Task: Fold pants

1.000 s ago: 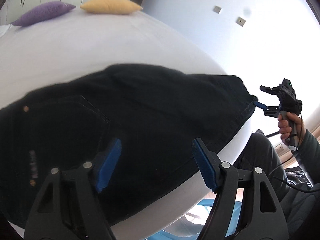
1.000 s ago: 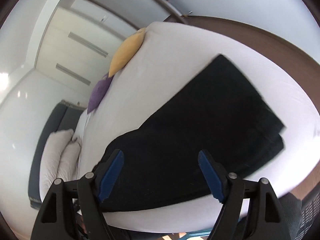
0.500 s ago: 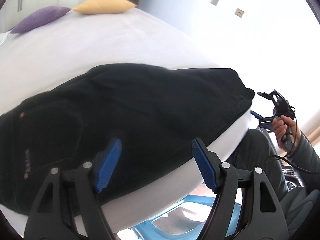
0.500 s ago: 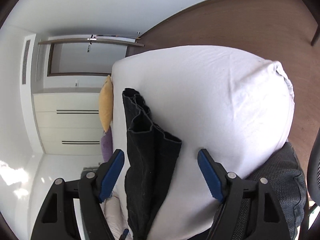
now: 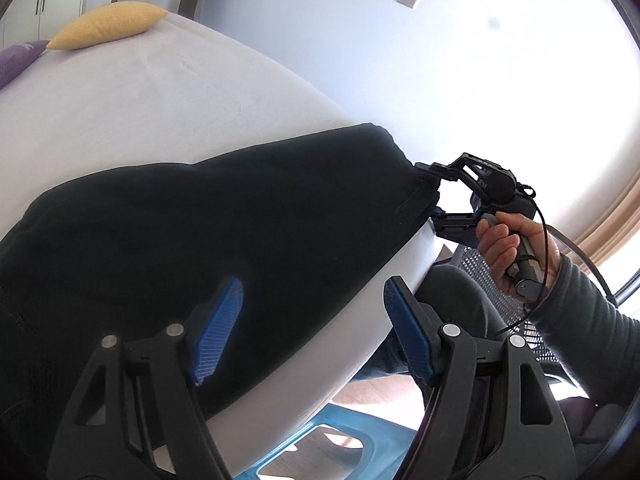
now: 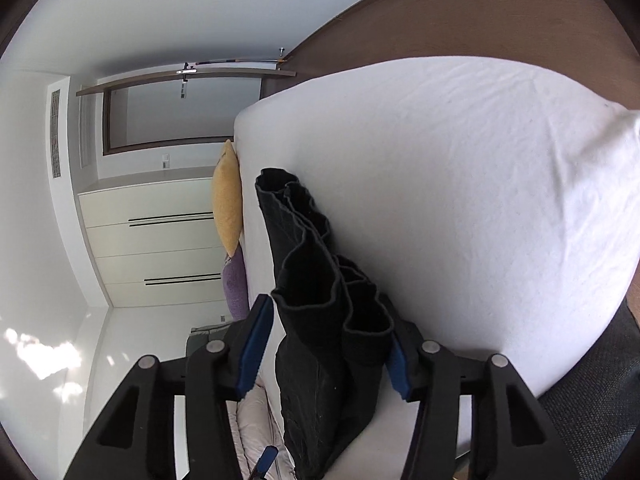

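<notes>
Black pants [image 5: 208,216] lie lengthwise on a white bed [image 5: 160,92], doubled leg on leg. My left gripper [image 5: 310,332] is open and hovers over the near edge of the pants at mid-length. My right gripper [image 6: 326,344] is at the hem end; its jaws straddle the stacked leg cuffs [image 6: 336,312] but still stand apart around the cloth. It also shows in the left wrist view [image 5: 434,194], at the hem corner.
A yellow pillow [image 5: 108,24] and a purple pillow [image 5: 16,60] lie at the far end of the bed. A blue plastic stool [image 5: 340,444] stands below the bed edge. The person's knee [image 5: 452,292] is next to the mattress corner. A white wardrobe [image 6: 152,240] stands beyond.
My right gripper has swung round to the hem end and moved in until the cuffs sit between its jaws. My left gripper has shifted right along the pants' near edge.
</notes>
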Available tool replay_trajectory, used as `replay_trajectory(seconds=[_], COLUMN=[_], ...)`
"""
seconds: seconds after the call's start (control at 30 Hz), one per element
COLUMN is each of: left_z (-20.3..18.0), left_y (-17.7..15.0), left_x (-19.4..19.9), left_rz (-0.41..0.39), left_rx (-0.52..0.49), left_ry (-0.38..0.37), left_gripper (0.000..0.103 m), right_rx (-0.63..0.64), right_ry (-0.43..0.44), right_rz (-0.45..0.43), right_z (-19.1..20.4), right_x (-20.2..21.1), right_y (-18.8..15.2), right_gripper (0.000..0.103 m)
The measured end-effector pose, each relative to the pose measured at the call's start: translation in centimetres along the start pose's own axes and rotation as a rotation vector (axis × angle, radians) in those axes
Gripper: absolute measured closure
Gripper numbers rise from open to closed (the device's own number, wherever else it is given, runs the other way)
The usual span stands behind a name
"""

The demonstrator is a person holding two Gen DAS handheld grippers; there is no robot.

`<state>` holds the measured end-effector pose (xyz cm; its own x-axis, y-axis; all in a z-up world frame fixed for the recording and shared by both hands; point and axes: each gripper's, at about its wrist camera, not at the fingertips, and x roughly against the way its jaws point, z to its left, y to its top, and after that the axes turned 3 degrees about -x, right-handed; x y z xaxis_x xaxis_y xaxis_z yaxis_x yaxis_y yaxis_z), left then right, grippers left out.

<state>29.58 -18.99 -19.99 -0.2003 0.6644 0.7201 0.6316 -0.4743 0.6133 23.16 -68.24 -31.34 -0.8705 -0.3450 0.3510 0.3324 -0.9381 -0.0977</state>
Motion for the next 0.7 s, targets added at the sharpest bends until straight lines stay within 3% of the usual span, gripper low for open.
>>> replay_trajectory(seconds=[0.3, 0.7], left_z=[-0.7, 0.9], left_y=[5.0, 13.2], left_x=[-3.2, -10.4], left_rz=[0.024, 0.144], left_rx=[0.030, 0.170], left_ry=[-0.029, -0.070], left_gripper=[0.031, 0.031], right_rx=[0.037, 0.367], right_ry=[-0.012, -0.151], right_rz=[0.004, -0.060], right_z=[-1.2, 3.3], right_x=[0.5, 0.8], right_y=[-0.1, -2.2], right_gripper=[0.082, 0.086])
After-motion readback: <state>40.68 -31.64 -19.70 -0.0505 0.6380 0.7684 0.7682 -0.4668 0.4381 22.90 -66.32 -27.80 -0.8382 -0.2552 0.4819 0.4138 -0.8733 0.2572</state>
